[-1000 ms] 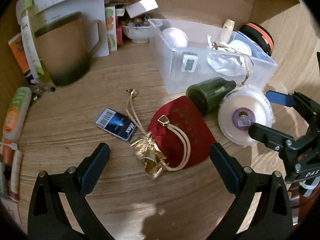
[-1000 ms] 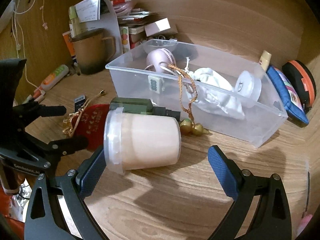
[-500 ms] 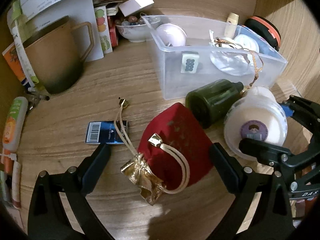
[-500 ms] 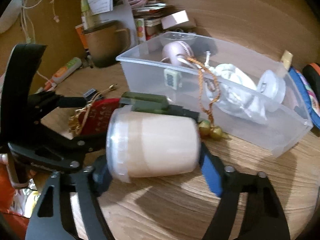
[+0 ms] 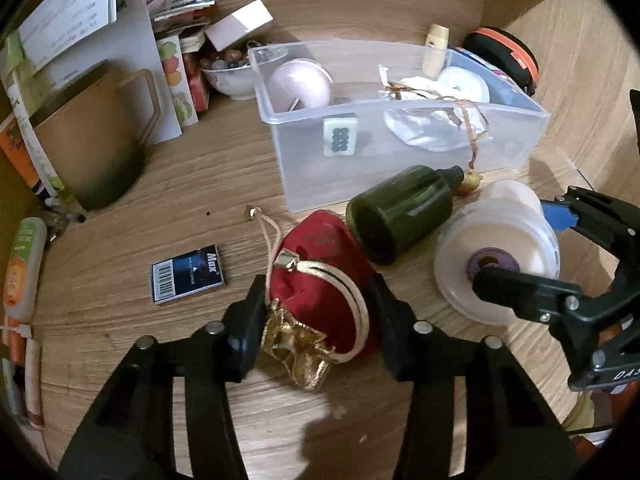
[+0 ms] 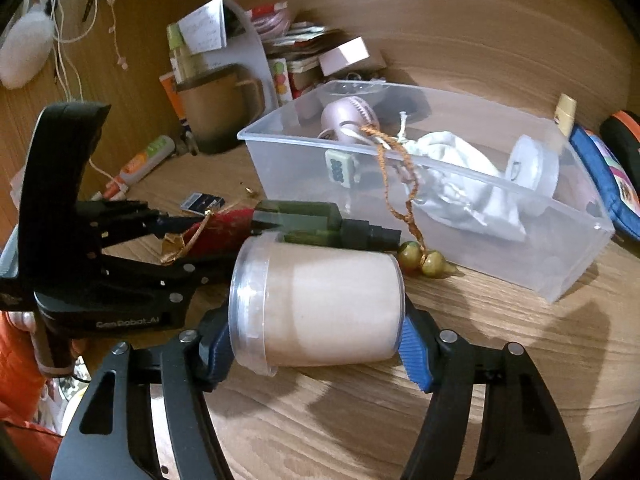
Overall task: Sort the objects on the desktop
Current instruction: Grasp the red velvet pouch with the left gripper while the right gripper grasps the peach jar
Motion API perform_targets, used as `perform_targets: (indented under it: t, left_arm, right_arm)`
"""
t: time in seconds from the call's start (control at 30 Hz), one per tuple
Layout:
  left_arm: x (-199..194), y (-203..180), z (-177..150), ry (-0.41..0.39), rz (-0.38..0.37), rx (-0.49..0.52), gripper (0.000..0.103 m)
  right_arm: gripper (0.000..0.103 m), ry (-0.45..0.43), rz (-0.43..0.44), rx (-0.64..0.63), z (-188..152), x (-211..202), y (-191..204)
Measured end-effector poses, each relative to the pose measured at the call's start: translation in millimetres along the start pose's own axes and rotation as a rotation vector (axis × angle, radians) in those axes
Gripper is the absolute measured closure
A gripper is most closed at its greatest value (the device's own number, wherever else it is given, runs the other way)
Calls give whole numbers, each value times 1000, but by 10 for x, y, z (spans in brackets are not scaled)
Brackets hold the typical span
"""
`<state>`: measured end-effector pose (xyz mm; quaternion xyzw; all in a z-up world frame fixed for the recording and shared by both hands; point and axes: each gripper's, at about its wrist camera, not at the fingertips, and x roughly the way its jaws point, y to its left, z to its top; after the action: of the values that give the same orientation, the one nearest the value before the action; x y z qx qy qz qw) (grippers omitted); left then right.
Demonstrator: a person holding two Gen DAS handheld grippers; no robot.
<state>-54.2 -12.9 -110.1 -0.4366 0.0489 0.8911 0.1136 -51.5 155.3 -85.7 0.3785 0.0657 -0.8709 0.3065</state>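
A red drawstring pouch [image 5: 320, 264] with a gold trim lies on the wooden desk. My left gripper [image 5: 318, 312] is shut on the red pouch at its gathered neck. A cream-filled clear jar [image 6: 320, 308] lies on its side; my right gripper [image 6: 316, 344] is shut on it across its two ends. The jar also shows in the left wrist view [image 5: 500, 248]. A dark green bottle [image 5: 400, 212] lies between the pouch and the jar. A clear plastic box [image 5: 400, 168] behind them holds a pink round fan [image 5: 300, 84], a white cloth bag and a mahjong tile.
A brown mug [image 5: 92, 148] stands at the left with papers and small boxes behind it. A blue card [image 5: 188, 280] lies left of the pouch. A tube [image 5: 20, 264] lies at the left edge. A blue pouch [image 6: 604, 184] and an orange-rimmed case [image 5: 504, 56] sit right of the box.
My left gripper moved forward and closed on the pouch's neck. My right gripper closed on the jar's ends.
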Motion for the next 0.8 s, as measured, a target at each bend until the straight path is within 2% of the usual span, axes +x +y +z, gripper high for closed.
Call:
perform_targets:
  t: [0.17, 0.4, 0.8]
  left_arm:
    - [6, 30, -1, -3, 0, -38, 57]
    - [-107, 50, -16, -66, 22, -64, 69]
    - [-461, 44, 117, -181, 13, -75, 71]
  right_arm:
    - [39, -4, -13, 24, -50, -72, -35]
    - [39, -14, -27, 65, -92, -151, -131]
    - [39, -76, -47, 107, -41, -419, -238]
